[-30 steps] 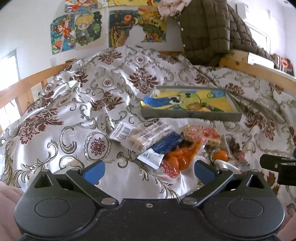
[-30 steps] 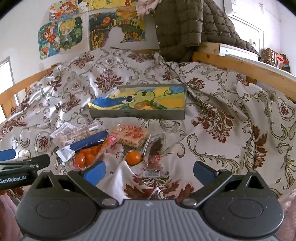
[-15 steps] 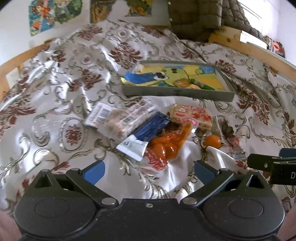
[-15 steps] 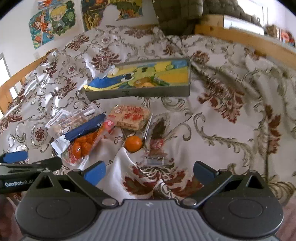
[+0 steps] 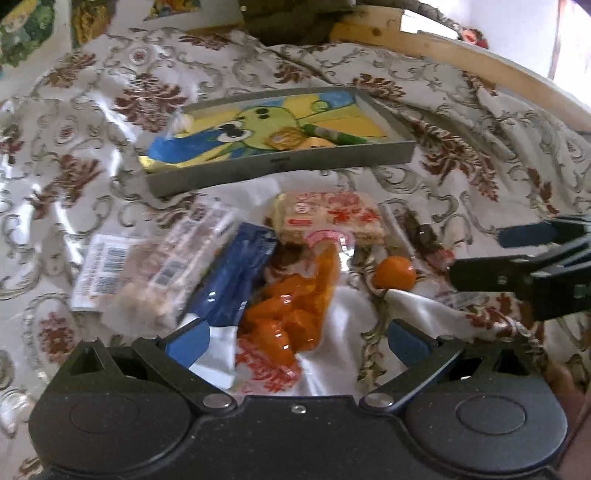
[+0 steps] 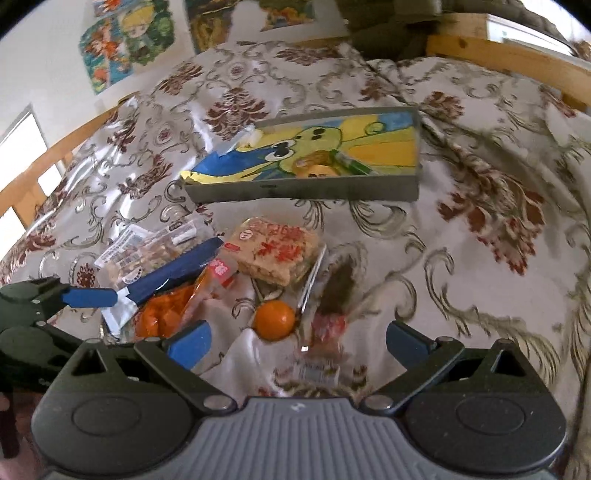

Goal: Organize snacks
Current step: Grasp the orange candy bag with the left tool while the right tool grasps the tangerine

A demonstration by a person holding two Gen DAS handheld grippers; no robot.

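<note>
A heap of snacks lies on the patterned bedspread. My left gripper (image 5: 299,341) hangs open just above the bag of orange candies (image 5: 291,317), beside a blue packet (image 5: 236,277) and a clear packet of biscuits (image 5: 155,269). Behind them are a red-printed rice cracker pack (image 5: 328,218) and a small orange (image 5: 394,272). My right gripper (image 6: 297,341) is open over the orange (image 6: 275,319) and a dark snack in clear wrap (image 6: 334,291). The grey tray (image 6: 306,188) with a cartoon picture holds a green tube (image 6: 351,162) and a small round snack (image 6: 314,162).
Folds of the bedspread (image 5: 461,155) rise around the heap. A wooden bed rail (image 5: 461,62) runs along the far right, and a dark quilted jacket (image 6: 388,22) hangs at the back. Posters (image 6: 125,44) cover the wall. The right gripper's fingers (image 5: 517,258) show at the left view's right edge.
Both grippers have tilted down and moved closer to the snack heap over the last second. Their jaws stay open and nothing on the bed has moved.
</note>
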